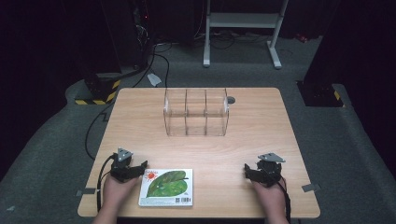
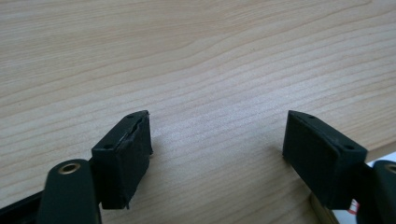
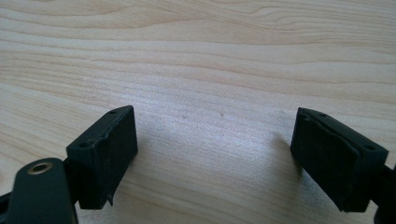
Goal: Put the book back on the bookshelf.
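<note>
A: Quick pass. Where's the book?

B: Picture book (image 1: 166, 187) lies flat on the table (image 1: 261, 126), near the front edge, cover up (green leaf, small red sun at the top left corner). It's between my two hands, much closer to the left one.

A: Left side?

B: My left gripper (image 1: 136, 169) sits low over the wood just beside the book's top left corner. Can't tell from above whether it touches the cover. In the left gripper view my jaws stand wide apart with bare wood grain between them, nothing held. One black pad (image 2: 122, 158) shows at the lower left, and a sliver of the book's corner (image 2: 353, 206) peeks under the other jaw at the bottom right.

A: Right side?

B: My right gripper (image 1: 252, 171) rests near the front right of the table, well apart from the book. Jaws spread wide there too, only wood between them in the right gripper view, pad (image 3: 103, 156) clear of anything.

A: Anything else on the table?

B: Clear divided organizer (image 1: 196, 113) at the middle rear, three compartments side by side (looks empty from here). Well apart from the book and from both grippers.
</note>
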The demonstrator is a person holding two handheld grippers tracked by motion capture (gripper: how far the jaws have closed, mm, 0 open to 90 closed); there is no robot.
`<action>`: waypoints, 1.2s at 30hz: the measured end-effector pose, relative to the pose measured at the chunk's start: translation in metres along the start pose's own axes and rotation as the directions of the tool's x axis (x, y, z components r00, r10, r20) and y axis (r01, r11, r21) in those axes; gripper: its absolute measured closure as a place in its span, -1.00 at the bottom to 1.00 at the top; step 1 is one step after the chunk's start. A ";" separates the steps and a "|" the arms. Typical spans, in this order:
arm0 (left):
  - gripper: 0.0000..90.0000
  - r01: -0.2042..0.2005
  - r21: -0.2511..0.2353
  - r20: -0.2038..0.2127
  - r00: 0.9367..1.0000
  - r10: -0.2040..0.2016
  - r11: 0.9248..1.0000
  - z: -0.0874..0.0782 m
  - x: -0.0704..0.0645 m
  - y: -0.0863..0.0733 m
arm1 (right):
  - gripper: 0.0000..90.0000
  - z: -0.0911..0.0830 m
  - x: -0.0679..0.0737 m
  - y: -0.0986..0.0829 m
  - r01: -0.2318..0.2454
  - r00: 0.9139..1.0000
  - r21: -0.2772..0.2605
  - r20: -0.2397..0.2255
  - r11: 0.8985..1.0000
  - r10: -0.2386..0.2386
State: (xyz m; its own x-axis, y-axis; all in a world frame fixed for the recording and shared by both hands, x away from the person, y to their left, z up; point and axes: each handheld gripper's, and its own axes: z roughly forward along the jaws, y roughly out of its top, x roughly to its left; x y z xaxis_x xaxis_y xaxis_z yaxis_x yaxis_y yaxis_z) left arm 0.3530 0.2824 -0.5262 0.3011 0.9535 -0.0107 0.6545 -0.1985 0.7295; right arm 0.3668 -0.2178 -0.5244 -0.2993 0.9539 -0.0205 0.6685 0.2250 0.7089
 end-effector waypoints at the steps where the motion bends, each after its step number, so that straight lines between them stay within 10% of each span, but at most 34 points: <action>1: -0.48 0.007 0.007 0.007 1.000 -0.007 1.000 -0.001 0.000 0.000 | -0.67 0.000 0.000 0.000 -0.003 1.000 -0.002 0.001 1.000 0.003; 12: -0.53 0.006 0.001 0.037 0.999 -0.006 1.000 -0.032 -0.003 0.009 | -0.58 -0.008 0.008 0.002 0.011 0.999 -0.024 -0.038 1.000 -0.012; 24: -0.49 0.041 -0.071 0.118 0.993 -0.032 0.997 -0.051 -0.013 -0.021 | -0.57 -0.018 0.051 0.009 0.078 0.986 -0.071 -0.140 0.994 -0.087; 32: -0.49 0.006 -0.068 0.150 0.989 0.004 0.998 -0.050 -0.022 -0.026 | -0.58 -0.023 0.106 0.017 0.137 0.957 -0.122 -0.241 0.983 -0.163; 36: -0.50 0.024 -0.071 0.169 0.986 -0.012 0.997 -0.051 -0.025 -0.029 | -0.52 -0.021 0.133 0.020 0.166 0.928 -0.137 -0.313 0.977 -0.201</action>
State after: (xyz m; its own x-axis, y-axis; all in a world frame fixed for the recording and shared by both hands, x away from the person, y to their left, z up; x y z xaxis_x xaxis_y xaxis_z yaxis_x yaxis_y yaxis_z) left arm 0.2914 0.2763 -0.5118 0.4061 0.9038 -0.1350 0.6111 -0.1588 0.7755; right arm 0.3261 -0.0903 -0.4980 -0.6254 0.7781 0.0591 0.5103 0.3505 0.7853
